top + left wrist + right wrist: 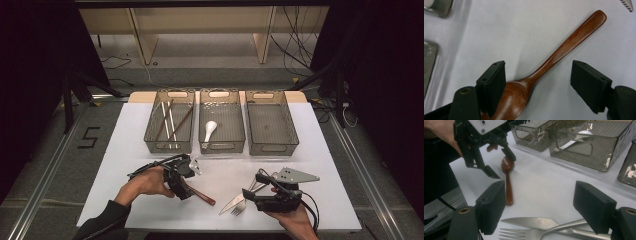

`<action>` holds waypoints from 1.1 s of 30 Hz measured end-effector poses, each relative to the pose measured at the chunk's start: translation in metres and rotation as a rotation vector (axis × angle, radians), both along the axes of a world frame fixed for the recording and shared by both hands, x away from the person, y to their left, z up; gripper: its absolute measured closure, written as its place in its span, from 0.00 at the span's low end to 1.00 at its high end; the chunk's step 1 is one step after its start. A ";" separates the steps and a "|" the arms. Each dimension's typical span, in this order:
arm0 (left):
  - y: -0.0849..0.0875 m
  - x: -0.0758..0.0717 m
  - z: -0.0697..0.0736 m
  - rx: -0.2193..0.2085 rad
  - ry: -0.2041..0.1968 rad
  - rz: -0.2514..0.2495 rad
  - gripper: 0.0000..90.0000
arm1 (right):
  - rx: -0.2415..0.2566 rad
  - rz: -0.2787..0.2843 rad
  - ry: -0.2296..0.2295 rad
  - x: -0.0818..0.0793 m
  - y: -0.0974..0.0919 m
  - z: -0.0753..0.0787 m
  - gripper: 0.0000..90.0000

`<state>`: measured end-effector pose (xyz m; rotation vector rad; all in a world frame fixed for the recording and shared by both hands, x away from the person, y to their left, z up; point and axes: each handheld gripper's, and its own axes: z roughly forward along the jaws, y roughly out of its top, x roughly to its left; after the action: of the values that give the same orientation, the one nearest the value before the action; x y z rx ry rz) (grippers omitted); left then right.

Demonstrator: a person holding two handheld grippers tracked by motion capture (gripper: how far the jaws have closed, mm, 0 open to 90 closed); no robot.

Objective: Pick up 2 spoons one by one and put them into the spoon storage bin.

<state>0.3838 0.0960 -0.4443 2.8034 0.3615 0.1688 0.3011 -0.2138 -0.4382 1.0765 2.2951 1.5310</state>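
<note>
A sorting of cutlery into three bins is shown at the approach step. The wooden spoon (544, 67) lies flat on the table (130, 150) near its front edge, left of centre, with the bowl towards the bins and the handle angled towards the front right. The left gripper (186, 180) is lowered over the bowl end; its jaws are seen wide apart, one pad (492, 85) overlapping the bowl rim from above and the other standing clear of the neck, so that nothing is gripped as yet. The right gripper (255, 187) is held at the front right of the table with its jaws likewise spread and empty, above a knife (529, 222) and a fork (524, 233) that lie crossed just beside the spoon's handle tip. At the far edge the left bin (150, 135) is seen to hold chopsticks (170, 122), the middle bin (202, 135) a white spoon (210, 130), and the right bin (295, 135) nothing visible. The step in hand is judged to be the grasp of the wooden spoon. For the next move the jaws would need to be centred across the neck or bowl, brought fully down to the table and closed firmly; a grip too near the rounded bowl could let the spoon slip or pivot. The middle bin is judged the likely destination.
</note>
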 end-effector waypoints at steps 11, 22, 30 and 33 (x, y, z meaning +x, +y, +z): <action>-0.001 0.004 -0.008 0.015 0.012 -0.035 0.40 | 0.000 0.000 0.000 0.000 0.000 0.000 0.30; -0.003 0.005 -0.012 0.048 0.009 -0.069 0.53 | -0.001 0.000 0.002 0.000 0.000 0.000 0.30; -0.012 0.005 -0.015 0.109 0.005 -0.140 0.60 | -0.002 0.001 0.002 0.000 0.000 0.000 0.30; -0.011 0.005 -0.015 0.104 0.012 -0.144 0.64 | 0.000 0.001 0.002 0.000 0.000 0.000 0.30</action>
<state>0.3885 0.0847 -0.4590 2.9203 0.1573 0.1415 0.3011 -0.2141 -0.4385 1.0774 2.2970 1.5306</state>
